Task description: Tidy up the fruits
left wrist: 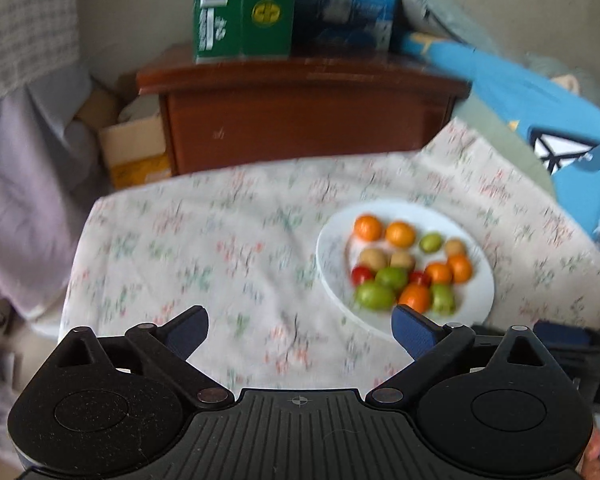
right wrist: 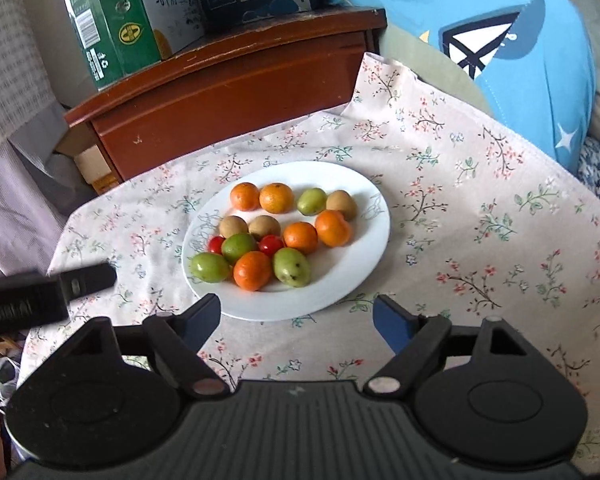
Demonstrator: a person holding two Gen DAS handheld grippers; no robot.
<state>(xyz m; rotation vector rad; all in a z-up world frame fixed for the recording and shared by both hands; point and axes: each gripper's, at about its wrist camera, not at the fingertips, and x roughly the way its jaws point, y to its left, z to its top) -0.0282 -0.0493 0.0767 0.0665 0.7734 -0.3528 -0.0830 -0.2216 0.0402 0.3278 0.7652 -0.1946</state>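
Both hand-held grippers (left wrist: 300, 332) (right wrist: 296, 316) gape empty; fruit plate (right wrist: 364, 256) just ahead.

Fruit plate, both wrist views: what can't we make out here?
- Left wrist: motion blur smears the fruit on the plate; the brown pieces can't be identified.
- Left wrist: right gripper is cut off by the left gripper's body.
- Right wrist: the plate's near rim sits behind a finger.
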